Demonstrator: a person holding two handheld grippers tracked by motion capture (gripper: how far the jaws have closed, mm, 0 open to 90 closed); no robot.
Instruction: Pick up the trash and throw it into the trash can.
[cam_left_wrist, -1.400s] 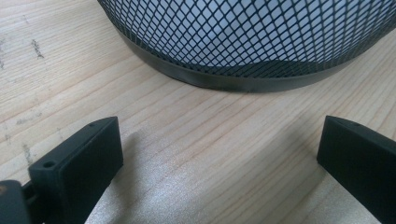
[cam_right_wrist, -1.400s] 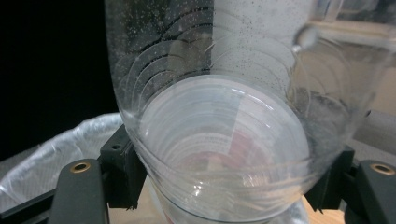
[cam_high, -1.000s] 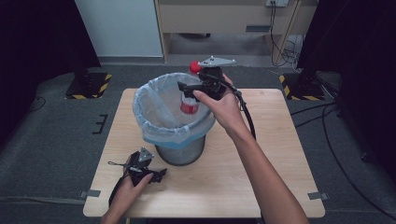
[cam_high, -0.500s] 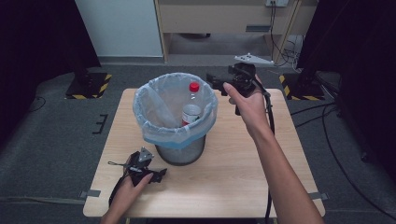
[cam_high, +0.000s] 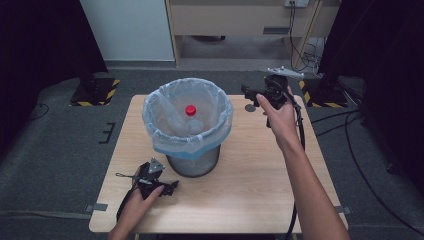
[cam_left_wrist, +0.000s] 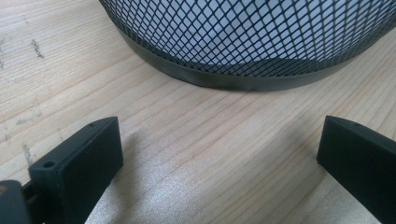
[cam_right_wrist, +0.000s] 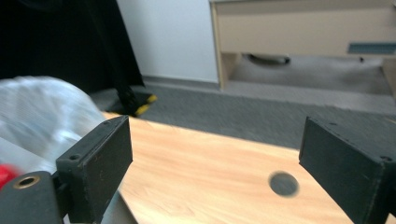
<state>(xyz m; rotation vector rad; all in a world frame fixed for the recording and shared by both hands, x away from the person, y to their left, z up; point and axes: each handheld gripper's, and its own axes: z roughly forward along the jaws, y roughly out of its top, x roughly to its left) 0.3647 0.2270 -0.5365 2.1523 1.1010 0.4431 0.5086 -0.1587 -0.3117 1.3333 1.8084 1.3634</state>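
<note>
on table (cam_high: 260, 165): one bin (cam_high: 188, 127), one bottle (cam_high: 190, 117) inside; two grippers, left gripper (cam_high: 162, 186), right gripper (cam_high: 250, 91), fingers wide, empty.

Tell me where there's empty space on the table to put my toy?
Bare wood lies right of the mesh bin, on the table out to its right edge, and along the front edge past the left gripper. Left of the bin is a narrower strip. The middle is crowded by the bin, with a bottle inside.
</note>
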